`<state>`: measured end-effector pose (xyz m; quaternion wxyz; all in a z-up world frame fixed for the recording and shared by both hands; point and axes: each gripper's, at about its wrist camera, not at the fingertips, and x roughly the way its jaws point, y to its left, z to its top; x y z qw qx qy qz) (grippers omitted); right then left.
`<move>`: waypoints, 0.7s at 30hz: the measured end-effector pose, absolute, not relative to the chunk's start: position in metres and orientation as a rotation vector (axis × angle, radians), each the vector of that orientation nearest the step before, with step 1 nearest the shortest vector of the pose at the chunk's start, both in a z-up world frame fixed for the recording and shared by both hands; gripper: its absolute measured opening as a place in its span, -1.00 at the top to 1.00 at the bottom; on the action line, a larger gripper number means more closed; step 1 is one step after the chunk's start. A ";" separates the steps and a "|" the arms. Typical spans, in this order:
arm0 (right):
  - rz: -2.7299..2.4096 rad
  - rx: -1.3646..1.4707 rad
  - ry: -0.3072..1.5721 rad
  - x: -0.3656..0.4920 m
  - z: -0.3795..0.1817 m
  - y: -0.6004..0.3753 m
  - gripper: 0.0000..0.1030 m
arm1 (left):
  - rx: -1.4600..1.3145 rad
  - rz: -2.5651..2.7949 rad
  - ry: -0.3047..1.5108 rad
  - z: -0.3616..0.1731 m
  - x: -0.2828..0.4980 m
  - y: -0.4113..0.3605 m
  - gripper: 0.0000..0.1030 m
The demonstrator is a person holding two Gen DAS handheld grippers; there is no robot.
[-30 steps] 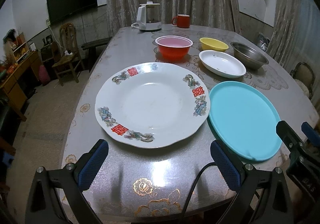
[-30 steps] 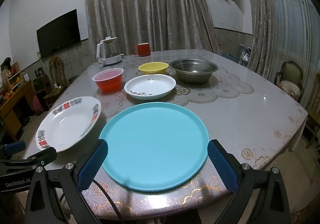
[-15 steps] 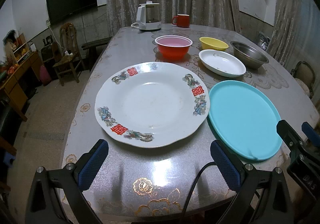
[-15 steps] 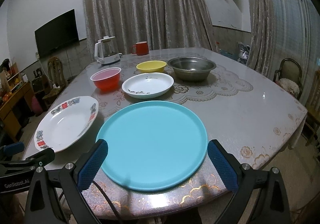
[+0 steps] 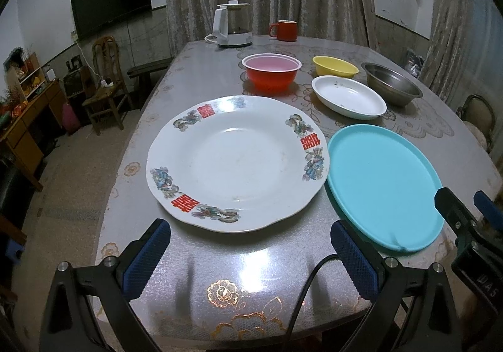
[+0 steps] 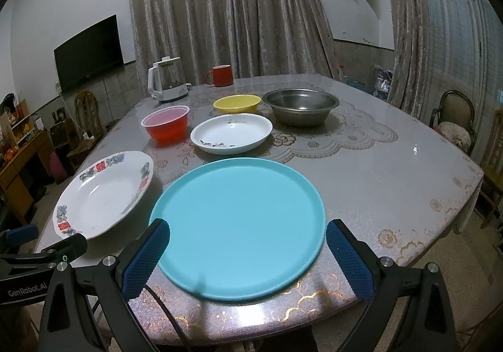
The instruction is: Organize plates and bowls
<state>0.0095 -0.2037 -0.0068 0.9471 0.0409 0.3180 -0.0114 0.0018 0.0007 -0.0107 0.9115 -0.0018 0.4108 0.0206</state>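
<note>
A large white plate with red and blue decoration [image 5: 235,160] [image 6: 100,195] lies at the table's near left. A turquoise round plate [image 5: 380,182] [image 6: 239,223] lies to its right. Behind them stand a red bowl [image 5: 272,70] [image 6: 166,127], a white oval dish [image 5: 347,96] [image 6: 231,133], a yellow bowl [image 5: 334,65] [image 6: 237,103] and a steel bowl [image 5: 391,83] [image 6: 300,105]. My left gripper [image 5: 250,257] is open and empty just before the white plate. My right gripper [image 6: 246,257] is open and empty, its fingers flanking the turquoise plate's near edge.
A white kettle [image 5: 231,26] [image 6: 166,80] and a red mug [image 5: 284,30] [image 6: 221,75] stand at the table's far end. The table [image 5: 220,273] ends just below the grippers. Chairs stand at the left [image 5: 105,81] and the right [image 6: 454,125].
Both grippers have barely moved; the views shifted slightly. Nothing was taken hold of.
</note>
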 end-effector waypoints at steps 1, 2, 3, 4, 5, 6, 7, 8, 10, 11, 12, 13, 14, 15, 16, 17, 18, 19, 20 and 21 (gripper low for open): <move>-0.020 0.084 0.649 0.010 -0.007 -0.204 -0.97 | -0.005 0.043 0.847 -0.011 0.002 0.001 -0.99; -0.017 0.084 0.650 0.010 -0.007 -0.203 -0.97 | -0.005 0.042 0.847 -0.011 0.002 0.000 -0.99; -0.015 0.084 0.651 0.011 -0.008 -0.203 -0.98 | -0.005 0.042 0.848 -0.011 0.002 0.000 -0.99; -0.011 0.084 0.651 0.011 -0.008 -0.203 -0.98 | -0.004 0.043 0.848 -0.011 0.002 0.000 -0.99; -0.009 0.084 0.651 0.011 -0.008 -0.202 -0.98 | -0.004 0.041 0.849 -0.011 0.002 0.000 -0.99; -0.009 0.081 0.651 0.010 -0.008 -0.201 -0.98 | -0.004 0.038 0.853 -0.012 0.002 0.000 -0.99; -0.007 0.079 0.653 0.011 -0.008 -0.201 -0.97 | -0.002 0.037 0.855 -0.011 0.003 0.000 -0.99; -0.004 0.080 0.655 0.011 -0.008 -0.201 -0.97 | 0.000 0.039 0.854 -0.011 0.002 0.000 -0.99; -0.004 0.078 0.655 0.011 -0.008 -0.201 -0.97 | 0.001 0.037 0.850 -0.010 0.003 0.000 -0.99; -0.004 0.077 0.653 0.011 -0.007 -0.201 -0.98 | 0.003 0.038 0.849 -0.010 0.003 -0.001 -0.99; -0.002 0.077 0.651 0.012 -0.007 -0.201 -0.97 | 0.004 0.038 0.849 -0.010 0.004 -0.001 -0.99; -0.003 0.076 0.650 0.012 -0.007 -0.201 -0.97 | 0.004 0.037 0.849 -0.009 0.004 -0.001 -0.99; -0.004 0.075 0.651 0.013 -0.007 -0.201 -0.97 | 0.005 0.036 0.849 -0.010 0.004 -0.001 -0.99; -0.004 0.076 0.652 0.013 -0.007 -0.201 -0.97 | 0.006 0.036 0.850 -0.010 0.005 -0.002 -0.99; -0.003 0.078 0.653 0.013 -0.008 -0.202 -0.97 | 0.007 0.036 0.851 -0.010 0.005 -0.002 -0.99; -0.004 0.078 0.654 0.014 -0.008 -0.202 -0.98 | 0.006 0.035 0.852 -0.010 0.006 -0.002 -0.99; -0.004 0.079 0.655 0.014 -0.008 -0.202 -0.98 | 0.007 0.034 0.855 -0.011 0.006 -0.002 -0.99; -0.003 0.080 0.656 0.014 -0.008 -0.202 -0.97 | 0.007 0.034 0.857 -0.011 0.007 -0.003 -0.99; -0.001 0.081 0.656 0.014 -0.008 -0.202 -0.98 | 0.005 0.031 0.858 -0.011 0.007 -0.003 -0.99; 0.000 0.080 0.656 0.014 -0.008 -0.202 -0.98 | 0.003 0.028 0.859 -0.011 0.007 -0.002 -0.99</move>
